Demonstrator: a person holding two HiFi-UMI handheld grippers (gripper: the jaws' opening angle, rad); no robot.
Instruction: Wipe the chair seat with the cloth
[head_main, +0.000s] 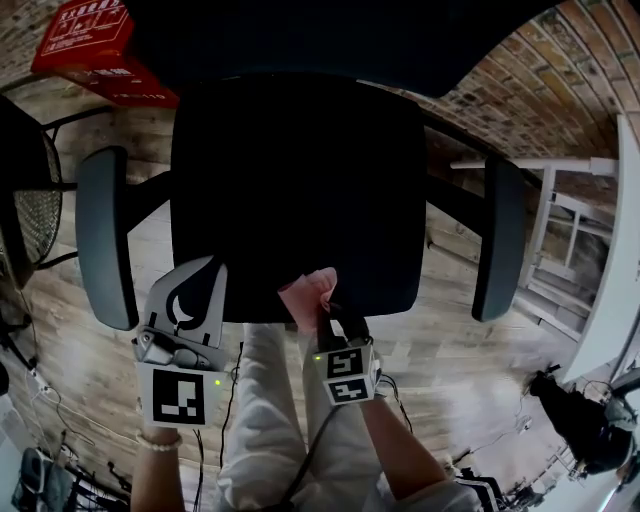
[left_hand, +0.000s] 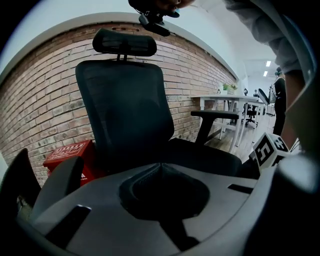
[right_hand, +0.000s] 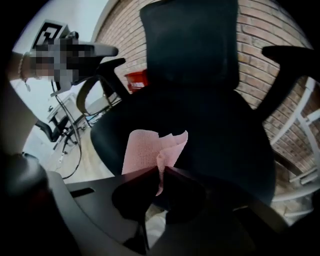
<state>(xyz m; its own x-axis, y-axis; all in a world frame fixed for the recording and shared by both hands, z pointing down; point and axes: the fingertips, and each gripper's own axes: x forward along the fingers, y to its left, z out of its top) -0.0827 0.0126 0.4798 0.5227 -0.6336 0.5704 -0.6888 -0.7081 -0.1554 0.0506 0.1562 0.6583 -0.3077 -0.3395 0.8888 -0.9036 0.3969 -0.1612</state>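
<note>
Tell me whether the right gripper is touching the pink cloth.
Touching. In the right gripper view, the right gripper has its jaws closed on a fold of the pink cloth, which sticks out from between them.

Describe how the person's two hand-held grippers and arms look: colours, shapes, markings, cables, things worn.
The left hand-held gripper is grey and wedge-shaped; the right hand-held gripper is black. Each carries a cube with black-and-white square markers and a green light. A black cable trails from the right one. The left wrist wears a bead bracelet.
</note>
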